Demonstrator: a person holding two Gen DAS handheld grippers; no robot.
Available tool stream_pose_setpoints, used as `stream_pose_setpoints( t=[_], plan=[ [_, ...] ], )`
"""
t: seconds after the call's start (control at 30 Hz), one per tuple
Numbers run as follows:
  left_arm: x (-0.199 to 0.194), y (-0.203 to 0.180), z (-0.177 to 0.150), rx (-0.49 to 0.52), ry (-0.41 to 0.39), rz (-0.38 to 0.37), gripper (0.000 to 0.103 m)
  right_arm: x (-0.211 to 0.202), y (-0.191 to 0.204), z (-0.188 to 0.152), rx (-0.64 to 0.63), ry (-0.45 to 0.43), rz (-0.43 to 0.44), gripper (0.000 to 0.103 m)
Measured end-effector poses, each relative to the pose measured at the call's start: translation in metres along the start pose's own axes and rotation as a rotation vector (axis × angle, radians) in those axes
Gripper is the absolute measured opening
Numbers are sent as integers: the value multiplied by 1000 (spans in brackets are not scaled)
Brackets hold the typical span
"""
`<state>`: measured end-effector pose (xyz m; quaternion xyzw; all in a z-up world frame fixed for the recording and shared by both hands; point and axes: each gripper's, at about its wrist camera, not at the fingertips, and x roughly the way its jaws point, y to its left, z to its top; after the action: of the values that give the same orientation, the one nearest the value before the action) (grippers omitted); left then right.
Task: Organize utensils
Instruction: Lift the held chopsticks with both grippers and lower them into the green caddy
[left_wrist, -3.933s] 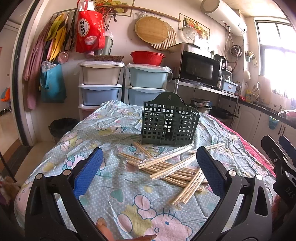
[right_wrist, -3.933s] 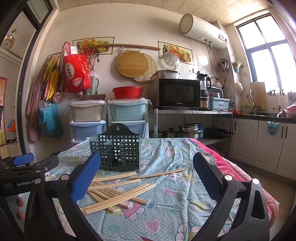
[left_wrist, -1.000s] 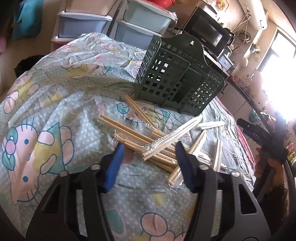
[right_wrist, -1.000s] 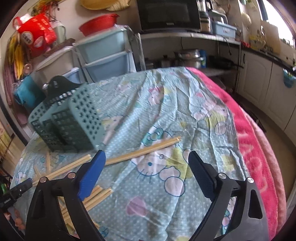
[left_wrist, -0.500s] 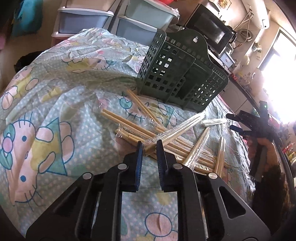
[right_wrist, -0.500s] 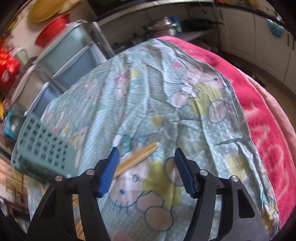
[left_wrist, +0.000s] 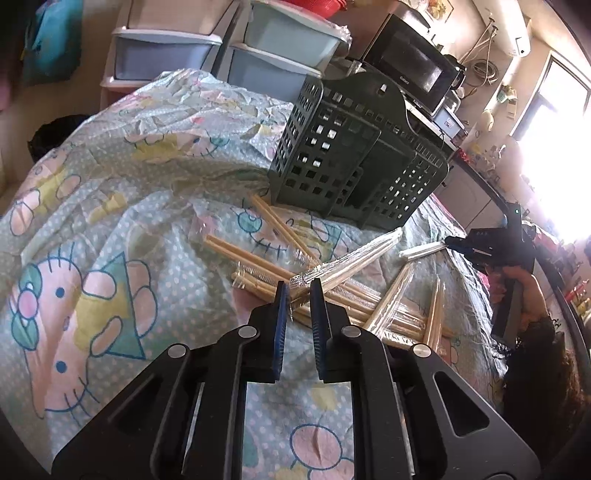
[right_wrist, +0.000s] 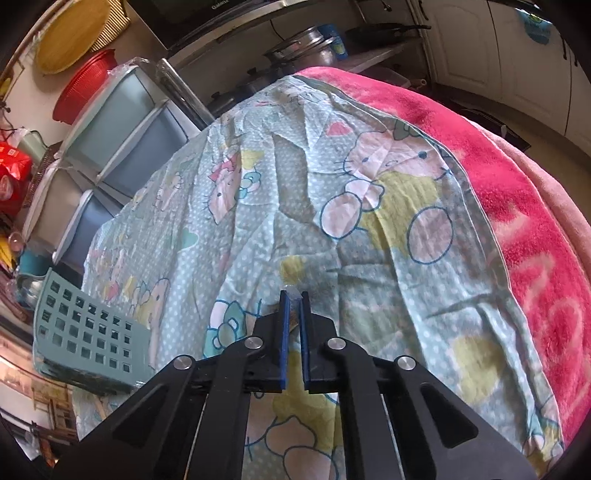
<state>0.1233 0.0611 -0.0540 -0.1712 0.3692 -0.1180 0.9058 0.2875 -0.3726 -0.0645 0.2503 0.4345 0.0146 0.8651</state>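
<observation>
While both grippers work at the table, each has its fingers drawn narrow on one wrapped pair of chopsticks. Nearest, the left gripper (left_wrist: 297, 291) pinches the near end of a clear-sleeved pair (left_wrist: 347, 264) that lies topmost, slanting across the pile (left_wrist: 332, 295); taking the top pair probably avoids dragging its neighbours. Beyond the fingertips the remaining pairs lie crossed and loose at the middle of the table. Farther on stands the dark green holder (left_wrist: 354, 158), upright, its open compartments facing up, apparently empty, so the sorting is judged barely begun. At the right edge the right gripper (right_wrist: 293, 306) closes on the tip of another pair (right_wrist: 291, 295), of which only a short wrapped end shows between the pads; the holder appears at that view's lower left. The surface is a rumpled cartoon-print sheet (left_wrist: 110, 221) over a pink blanket (right_wrist: 517, 184), soft and uneven, so pairs may snag. Behind are plastic drawers (left_wrist: 166, 55), a microwave (left_wrist: 410, 66) and a bright window (left_wrist: 554, 110).
</observation>
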Motion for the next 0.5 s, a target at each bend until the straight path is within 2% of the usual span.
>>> stream_pose_setpoints(
  t=[0.17,0.5],
  plan=[
    [-7,-1,7,5,-23,-11,8,-24,9,1,-31,-56,75,3],
    [-30,-27,30,61,-96,-56,5,-97,54,-6,-213,-192,214,2]
  ],
)
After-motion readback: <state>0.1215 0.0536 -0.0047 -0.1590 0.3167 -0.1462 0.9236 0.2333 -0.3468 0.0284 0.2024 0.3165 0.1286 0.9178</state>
